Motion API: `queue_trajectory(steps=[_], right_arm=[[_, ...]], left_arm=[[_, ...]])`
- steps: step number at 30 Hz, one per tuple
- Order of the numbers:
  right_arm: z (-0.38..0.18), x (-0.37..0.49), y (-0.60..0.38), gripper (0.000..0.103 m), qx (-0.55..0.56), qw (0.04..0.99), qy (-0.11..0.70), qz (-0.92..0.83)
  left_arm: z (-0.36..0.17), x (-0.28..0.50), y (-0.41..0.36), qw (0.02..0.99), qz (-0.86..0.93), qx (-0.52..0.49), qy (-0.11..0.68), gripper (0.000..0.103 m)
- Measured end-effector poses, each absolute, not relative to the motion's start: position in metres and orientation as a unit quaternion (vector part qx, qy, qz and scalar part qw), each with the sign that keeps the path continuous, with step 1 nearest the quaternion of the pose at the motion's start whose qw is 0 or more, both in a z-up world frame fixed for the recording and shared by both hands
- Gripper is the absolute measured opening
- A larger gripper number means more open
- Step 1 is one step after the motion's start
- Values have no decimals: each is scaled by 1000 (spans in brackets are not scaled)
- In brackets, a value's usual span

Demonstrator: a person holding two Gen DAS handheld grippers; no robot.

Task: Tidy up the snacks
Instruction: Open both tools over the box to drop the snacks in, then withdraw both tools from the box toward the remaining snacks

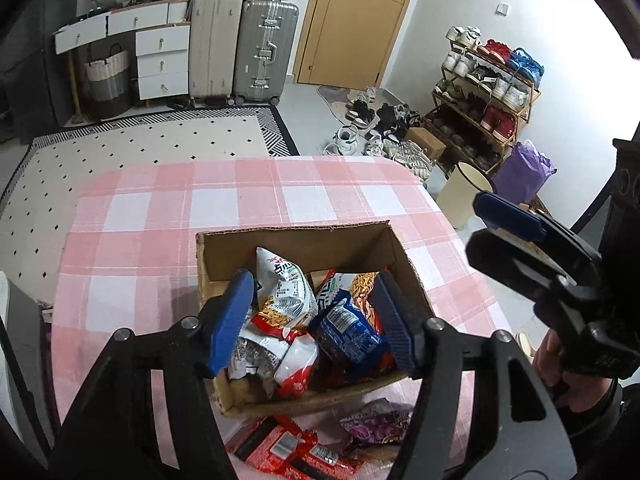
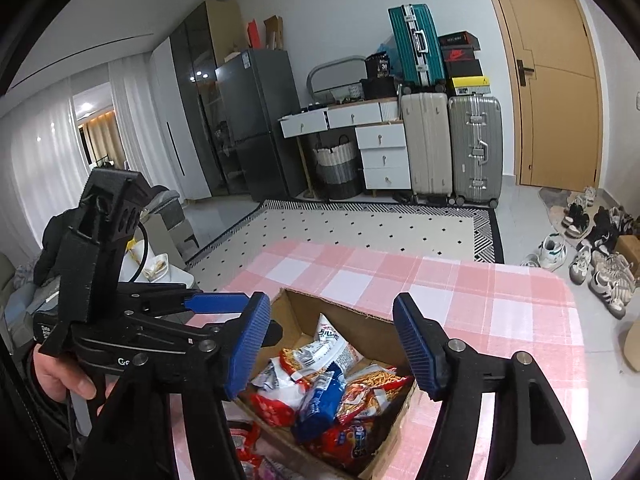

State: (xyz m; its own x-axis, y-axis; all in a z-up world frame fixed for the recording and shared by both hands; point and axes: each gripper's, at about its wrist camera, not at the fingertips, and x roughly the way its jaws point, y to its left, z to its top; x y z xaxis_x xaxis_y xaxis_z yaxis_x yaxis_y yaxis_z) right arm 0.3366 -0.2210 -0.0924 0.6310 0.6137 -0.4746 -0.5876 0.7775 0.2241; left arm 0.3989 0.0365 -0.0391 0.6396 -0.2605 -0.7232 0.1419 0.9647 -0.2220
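left wrist view: my left gripper [image 1: 316, 320] hangs with jaws apart and empty over the cardboard box [image 1: 372, 240], which sits mid-table, toward the near edge of the table [image 1: 132, 208]. red packets [image 1: 288, 448] lie loose at that edge. my right gripper [image 2: 332, 344] gapes empty too. a low dip could snag the box wall and drag it.

cardboard box [image 1: 298, 240] set at frame centre on table [image 1: 132, 240] | snack packets [image 1: 288, 292] piled inside box | more packets [image 1: 292, 448] laid before box, lower frame | suitcases [image 1: 244, 48] stood behind, upper centre
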Motion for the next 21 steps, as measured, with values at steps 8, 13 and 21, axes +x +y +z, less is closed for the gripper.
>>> queue_trajectory(steps=[8,13,21], right_arm=[[-74,293,-234,73,24,910,250,330],[-67,267,-240,81,21,914,238,328],[-65,223,-248,91,19,918,226,326]], left_arm=[[-19,357,39,913,-95,-69,392,68],[-5,325,41,923,-77,-61,373,78],[11,282,43,931,-66,-55,356,81]])
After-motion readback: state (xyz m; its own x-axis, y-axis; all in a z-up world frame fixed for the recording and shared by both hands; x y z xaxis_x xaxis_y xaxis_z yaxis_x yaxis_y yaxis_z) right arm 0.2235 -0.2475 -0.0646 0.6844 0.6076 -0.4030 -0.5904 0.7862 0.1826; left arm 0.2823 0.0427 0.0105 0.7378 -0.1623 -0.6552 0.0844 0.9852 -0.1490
